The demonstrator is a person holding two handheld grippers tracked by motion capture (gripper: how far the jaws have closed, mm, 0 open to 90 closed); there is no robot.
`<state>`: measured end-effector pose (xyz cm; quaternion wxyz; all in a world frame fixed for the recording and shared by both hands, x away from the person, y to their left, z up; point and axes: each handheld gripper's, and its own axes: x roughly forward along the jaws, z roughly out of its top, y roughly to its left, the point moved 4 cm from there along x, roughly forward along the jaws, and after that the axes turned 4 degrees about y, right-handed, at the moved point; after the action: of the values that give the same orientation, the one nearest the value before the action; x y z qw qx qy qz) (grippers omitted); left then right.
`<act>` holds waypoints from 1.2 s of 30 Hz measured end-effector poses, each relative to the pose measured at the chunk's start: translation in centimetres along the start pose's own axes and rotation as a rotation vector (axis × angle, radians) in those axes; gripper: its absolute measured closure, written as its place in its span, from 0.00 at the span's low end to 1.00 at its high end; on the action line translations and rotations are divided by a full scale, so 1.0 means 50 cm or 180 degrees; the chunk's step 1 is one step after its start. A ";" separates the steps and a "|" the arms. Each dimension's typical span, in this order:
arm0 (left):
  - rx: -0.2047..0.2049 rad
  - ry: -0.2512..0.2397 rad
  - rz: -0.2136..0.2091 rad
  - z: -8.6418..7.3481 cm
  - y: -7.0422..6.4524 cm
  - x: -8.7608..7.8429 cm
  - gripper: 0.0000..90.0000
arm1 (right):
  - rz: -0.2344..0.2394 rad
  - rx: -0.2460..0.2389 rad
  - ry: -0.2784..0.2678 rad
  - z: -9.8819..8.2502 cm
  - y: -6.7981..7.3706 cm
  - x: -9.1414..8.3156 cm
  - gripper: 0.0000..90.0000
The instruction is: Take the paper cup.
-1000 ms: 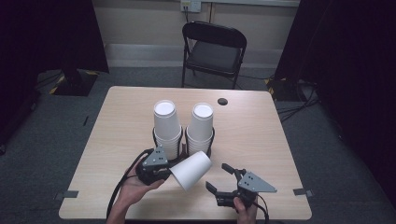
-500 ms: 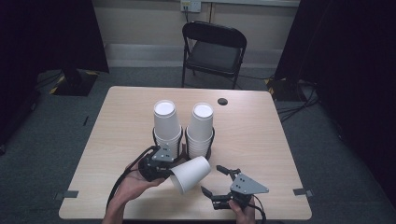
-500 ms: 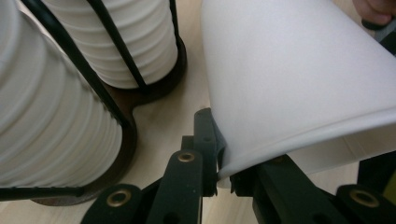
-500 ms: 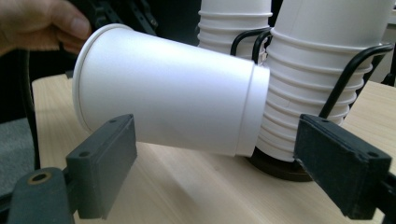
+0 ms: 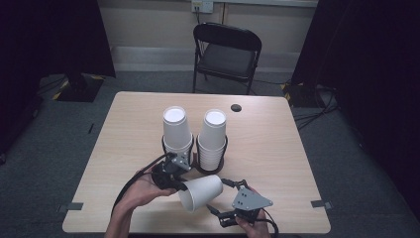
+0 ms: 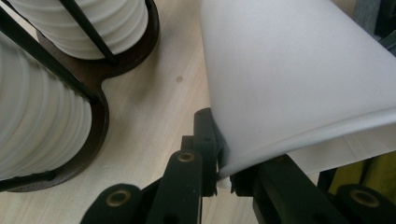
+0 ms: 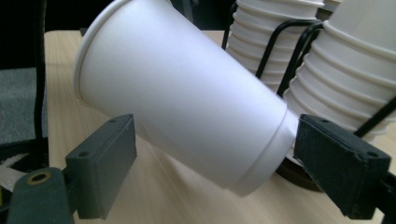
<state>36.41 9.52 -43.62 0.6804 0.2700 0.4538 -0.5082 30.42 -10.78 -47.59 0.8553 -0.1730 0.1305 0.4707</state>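
Note:
A white paper cup (image 5: 200,192) hangs on its side just above the table's near edge. My left gripper (image 5: 181,186) is shut on its rim, and the left gripper view has the two jaws (image 6: 217,151) pinching the cup wall (image 6: 299,79). My right gripper (image 5: 217,196) stands open on the cup's right. In the right gripper view the cup (image 7: 187,102) lies across the gap of that gripper (image 7: 224,163), its narrow base toward the right pad (image 7: 341,170); neither pad presses on it.
Two tall stacks of white cups (image 5: 176,126) (image 5: 214,131) stand in a black wire holder (image 5: 218,166) at mid-table, just beyond both grippers. A small dark disc (image 5: 236,107) lies near the far edge. A black folding chair (image 5: 225,52) stands behind the table.
The left gripper has carried the cup a little toward the near edge, further between the right gripper's jaws. The right gripper has barely shifted.

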 end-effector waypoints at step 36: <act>-0.0268 -0.0001 -0.0241 0.032 0.004 0.005 0.96 | 0.0023 -0.0636 0.0388 0.041 0.053 0.093 0.09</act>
<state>37.18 8.14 -43.15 0.6715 0.2237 0.4846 -0.5140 30.71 -5.08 -48.01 0.8225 -0.2852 0.1353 0.4731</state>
